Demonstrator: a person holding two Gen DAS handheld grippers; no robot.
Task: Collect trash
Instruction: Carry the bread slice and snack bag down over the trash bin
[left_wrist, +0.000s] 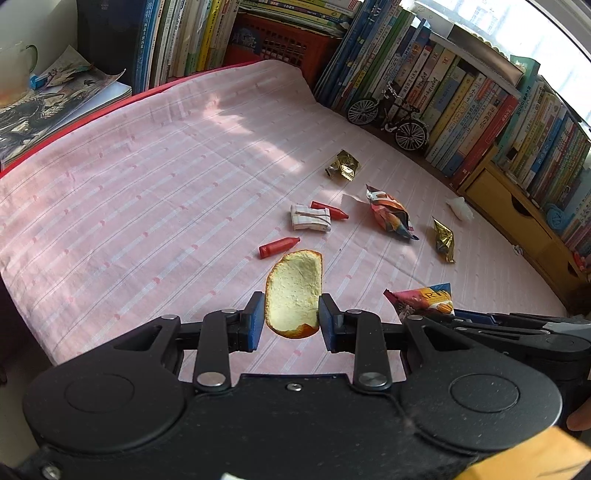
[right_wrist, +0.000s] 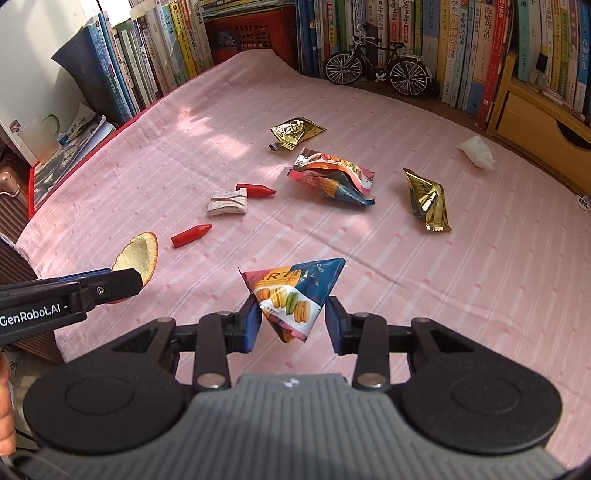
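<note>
A curved piece of orange peel (left_wrist: 293, 288) stands between the blue pads of my left gripper (left_wrist: 291, 308), which is shut on it just above the pink striped cloth (left_wrist: 147, 184). My right gripper (right_wrist: 293, 319) is shut on a crumpled macaron snack wrapper (right_wrist: 291, 295), held off the cloth. In the right wrist view the peel (right_wrist: 138, 253) sits at the left, clamped by the left gripper's fingers (right_wrist: 118, 282). In the left wrist view the macaron wrapper (left_wrist: 424, 299) shows at the right.
Lying on the cloth are two gold wrappers (right_wrist: 295, 133) (right_wrist: 428, 201), a colourful snack bag (right_wrist: 332, 179), a white tissue (right_wrist: 476, 151), two red crayons (right_wrist: 192, 234) (right_wrist: 255, 190) and a folded paper packet (right_wrist: 227, 201). A toy bicycle (right_wrist: 380, 68), rows of books and a yellow drawer unit (right_wrist: 535, 122) line the back.
</note>
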